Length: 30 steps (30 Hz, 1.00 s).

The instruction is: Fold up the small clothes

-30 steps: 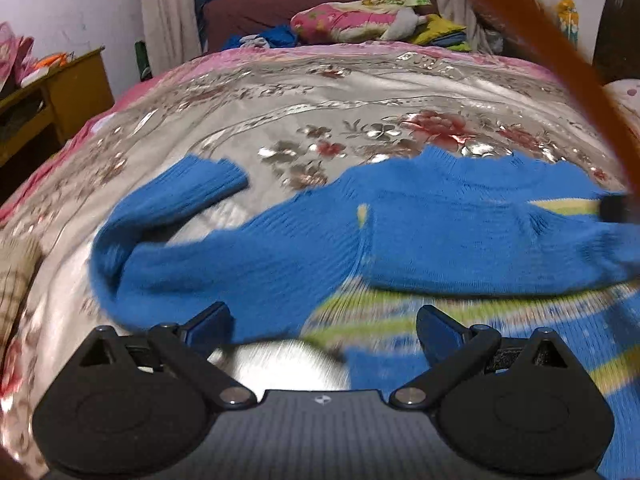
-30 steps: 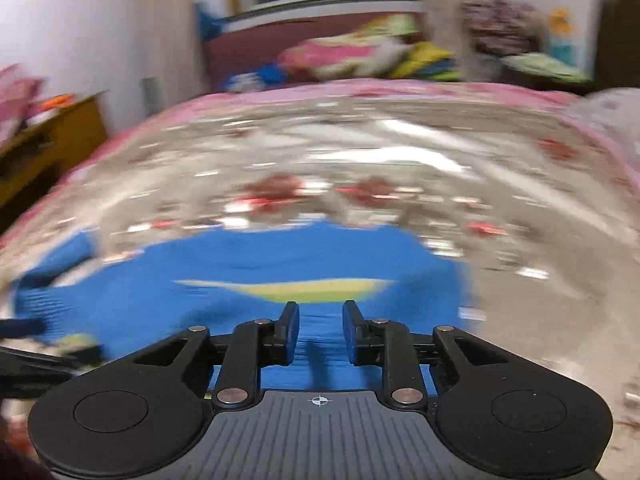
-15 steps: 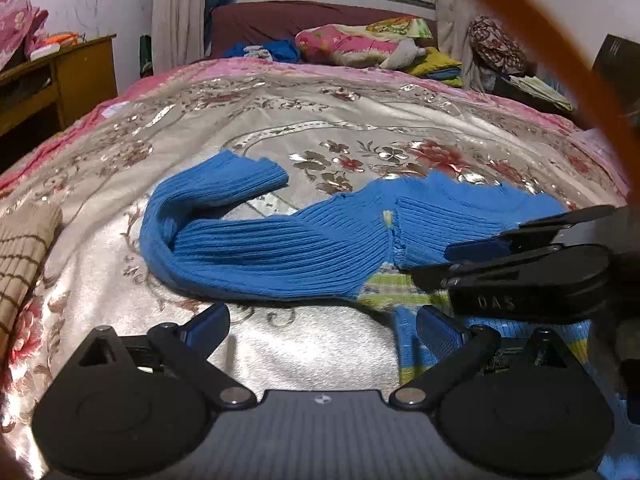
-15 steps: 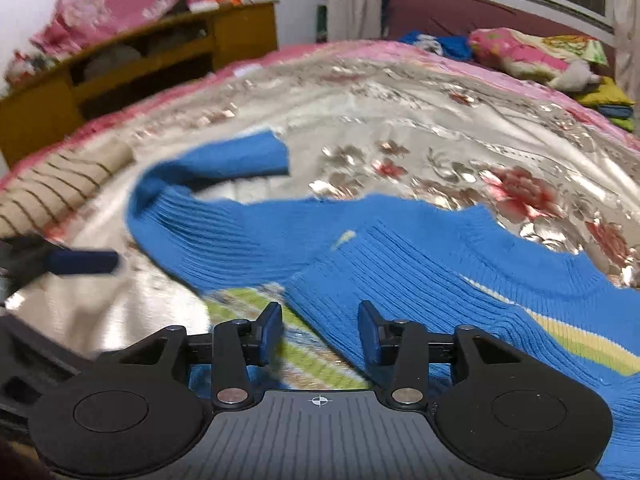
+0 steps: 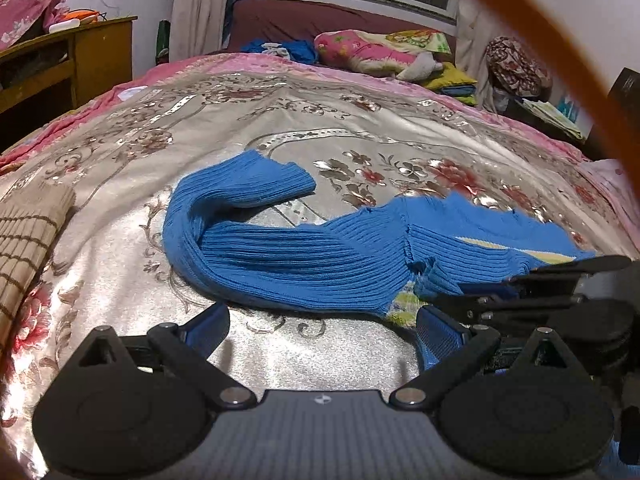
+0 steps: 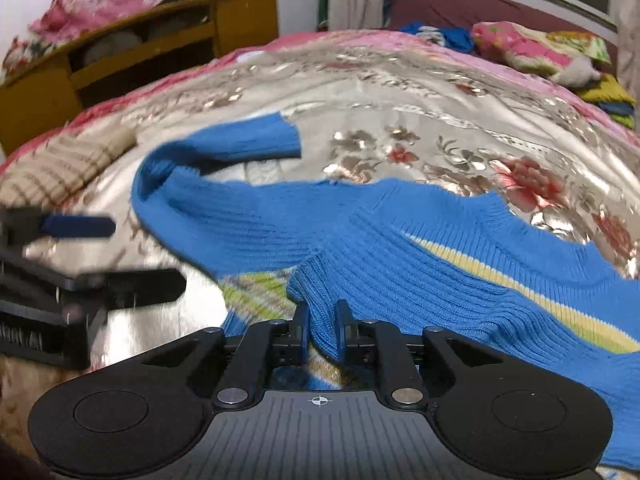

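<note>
The blue sweater (image 6: 400, 248) lies across the middle of both frames on the floral bedspread (image 5: 360, 120), one sleeve (image 5: 244, 188) curling toward the upper left. At the bottom centre of the right wrist view, the right gripper (image 6: 322, 326) has its jaws nearly together, pinching a folded edge of the knit. In the left wrist view, the left gripper (image 5: 320, 328) is spread wide at the bottom, the sweater just ahead of it, untouched. A striped brown cloth (image 5: 28, 232) lies at the left edge.
</note>
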Tool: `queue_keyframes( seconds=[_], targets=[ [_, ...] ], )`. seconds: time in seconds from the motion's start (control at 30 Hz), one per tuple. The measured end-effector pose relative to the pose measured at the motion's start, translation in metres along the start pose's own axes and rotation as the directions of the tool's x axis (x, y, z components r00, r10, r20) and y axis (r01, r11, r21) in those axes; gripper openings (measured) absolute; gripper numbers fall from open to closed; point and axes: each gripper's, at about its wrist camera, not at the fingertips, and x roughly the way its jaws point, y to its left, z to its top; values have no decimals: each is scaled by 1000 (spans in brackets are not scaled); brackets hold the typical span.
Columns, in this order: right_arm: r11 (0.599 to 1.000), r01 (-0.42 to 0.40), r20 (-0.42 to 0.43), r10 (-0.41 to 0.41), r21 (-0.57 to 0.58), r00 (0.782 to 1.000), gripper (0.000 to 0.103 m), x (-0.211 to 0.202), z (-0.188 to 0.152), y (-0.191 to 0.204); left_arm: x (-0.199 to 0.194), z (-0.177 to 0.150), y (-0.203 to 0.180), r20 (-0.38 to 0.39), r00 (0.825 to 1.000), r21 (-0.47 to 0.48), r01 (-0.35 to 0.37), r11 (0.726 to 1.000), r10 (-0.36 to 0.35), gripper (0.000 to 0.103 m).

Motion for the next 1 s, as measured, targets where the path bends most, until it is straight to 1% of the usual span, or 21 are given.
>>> queue_keyframes(
  seconds=[0.03, 0.1, 0.2, 0.23, 0.27, 0.37, 0.43, 0.5, 0.57, 0.63, 0.73, 0.8, 0.87, 1.0],
  targets=[
    [1000, -6, 1, 6, 13, 1000, 19, -1, 2, -1, 0, 0, 0, 2, 1000, 1, 3, 1000, -3, 103],
    [999, -19, 17, 18, 43, 1000, 26, -8, 4, -5, -1, 1, 1, 4, 1000, -2, 8, 1000, -8, 103],
    [990, -73, 60, 66, 119, 996, 37, -21, 6, -16, -1, 1, 1, 4, 1000, -5, 10, 1000, -10, 103],
    [987, -84, 70, 75, 139, 995, 37, -23, 5, -20, -1, 1, 1, 2, 1000, -3, 10, 1000, -10, 103],
    [987, -73, 65, 65, 144, 996, 37, -22, 4, -21, -2, 1, 1, 1, 1000, -2, 10, 1000, -10, 103],
    [988, -17, -22, 21, 152, 1000, 37, -7, 1, -22, -4, 2, 4, 5, 1000, -4, 7, 1000, -7, 103],
    [985, -21, 1, 21, 169, 1000, 37, -12, 3, -20, -7, 4, 8, 19, 1000, -16, 1, 1000, -1, 103],
    [983, -49, 40, 42, 179, 998, 37, -19, 11, -17, -8, 6, 15, 28, 1000, -32, -10, 999, 11, 103],
    [980, -71, 77, 58, 187, 995, 37, -21, 24, -12, -8, 7, 21, 32, 999, -48, -19, 999, 21, 103],
    [974, -104, 88, 87, 204, 992, 37, -15, 40, -7, -8, 8, 26, 36, 999, -62, -28, 998, 30, 103],
    [954, -148, 99, 126, 261, 987, 37, 5, 61, -1, -8, 9, 30, 44, 998, -60, -47, 997, 49, 103],
    [934, -172, 99, 148, 314, 984, 37, 24, 74, 0, -7, 8, 33, 50, 997, -54, -63, 997, 65, 103],
    [901, -199, 100, 174, 385, 980, 37, 42, 83, -1, -5, 9, 36, 54, 995, -55, -76, 996, 79, 103],
    [829, -233, 97, 214, 509, 972, 39, 75, 92, -7, -2, 9, 46, 46, 996, -81, -69, 994, 73, 103]
  ],
)
